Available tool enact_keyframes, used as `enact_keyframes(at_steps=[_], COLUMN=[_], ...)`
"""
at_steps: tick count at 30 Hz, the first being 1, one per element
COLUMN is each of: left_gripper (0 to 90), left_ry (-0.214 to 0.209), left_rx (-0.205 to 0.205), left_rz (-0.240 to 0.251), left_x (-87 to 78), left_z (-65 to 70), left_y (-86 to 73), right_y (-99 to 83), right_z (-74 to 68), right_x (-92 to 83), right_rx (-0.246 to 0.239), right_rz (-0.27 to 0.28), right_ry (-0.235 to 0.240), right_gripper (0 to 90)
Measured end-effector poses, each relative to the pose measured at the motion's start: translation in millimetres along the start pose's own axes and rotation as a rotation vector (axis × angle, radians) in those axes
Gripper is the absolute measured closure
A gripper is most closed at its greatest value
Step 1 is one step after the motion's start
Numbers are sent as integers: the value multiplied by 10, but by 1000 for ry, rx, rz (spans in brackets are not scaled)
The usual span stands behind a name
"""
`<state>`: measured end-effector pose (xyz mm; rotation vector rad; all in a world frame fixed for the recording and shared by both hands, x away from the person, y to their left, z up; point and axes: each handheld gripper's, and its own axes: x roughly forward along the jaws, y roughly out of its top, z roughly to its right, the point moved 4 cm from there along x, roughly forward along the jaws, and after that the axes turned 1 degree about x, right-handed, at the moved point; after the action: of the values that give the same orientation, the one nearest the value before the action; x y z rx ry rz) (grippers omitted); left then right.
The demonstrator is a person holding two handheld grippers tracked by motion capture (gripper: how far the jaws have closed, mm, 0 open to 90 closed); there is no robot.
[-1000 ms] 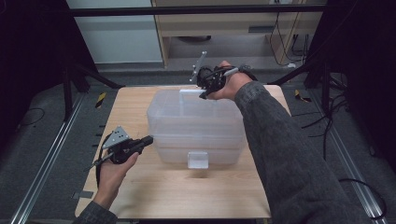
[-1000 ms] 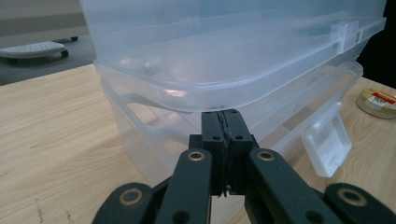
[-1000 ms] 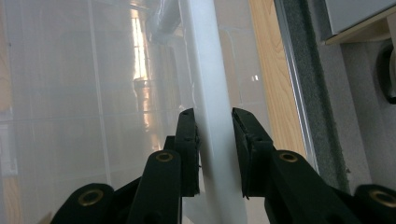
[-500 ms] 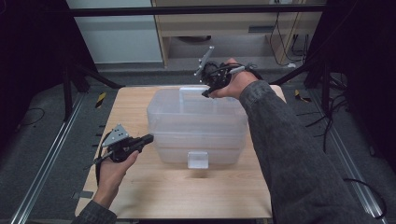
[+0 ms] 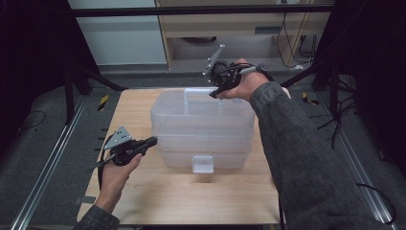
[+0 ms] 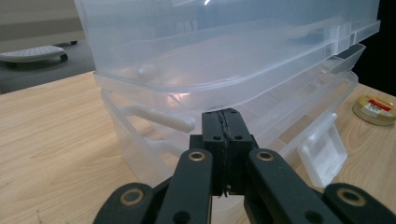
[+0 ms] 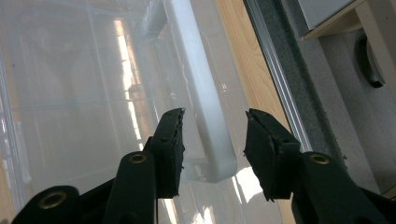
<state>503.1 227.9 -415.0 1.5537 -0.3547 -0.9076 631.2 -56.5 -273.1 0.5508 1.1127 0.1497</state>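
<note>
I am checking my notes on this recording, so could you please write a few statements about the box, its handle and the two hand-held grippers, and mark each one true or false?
1. The left hand-held gripper has its jaws shut, at the side of the clear plastic box. True.
2. The right hand-held gripper is clamped tight on the box's handle. False: its jaws stand apart, the handle between them with a gap on each side.
3. A roll of tape lies on the wooden table. True.
4. The box's front latch is held by the left hand-held gripper. False: no gripper touches it.
</note>
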Motion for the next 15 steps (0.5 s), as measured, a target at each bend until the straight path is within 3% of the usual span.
enact_keyframes(at_steps=[15], left_gripper=[894], left_ry=[0], left_rx=[3], left_rz=[5], left_x=[-5], left_z=[-9], left_y=[40], right_y=[20], right_z=[-9], right_x=[26], right_rx=[-2], right_rz=[-6], right_ry=[11], right_gripper=[603])
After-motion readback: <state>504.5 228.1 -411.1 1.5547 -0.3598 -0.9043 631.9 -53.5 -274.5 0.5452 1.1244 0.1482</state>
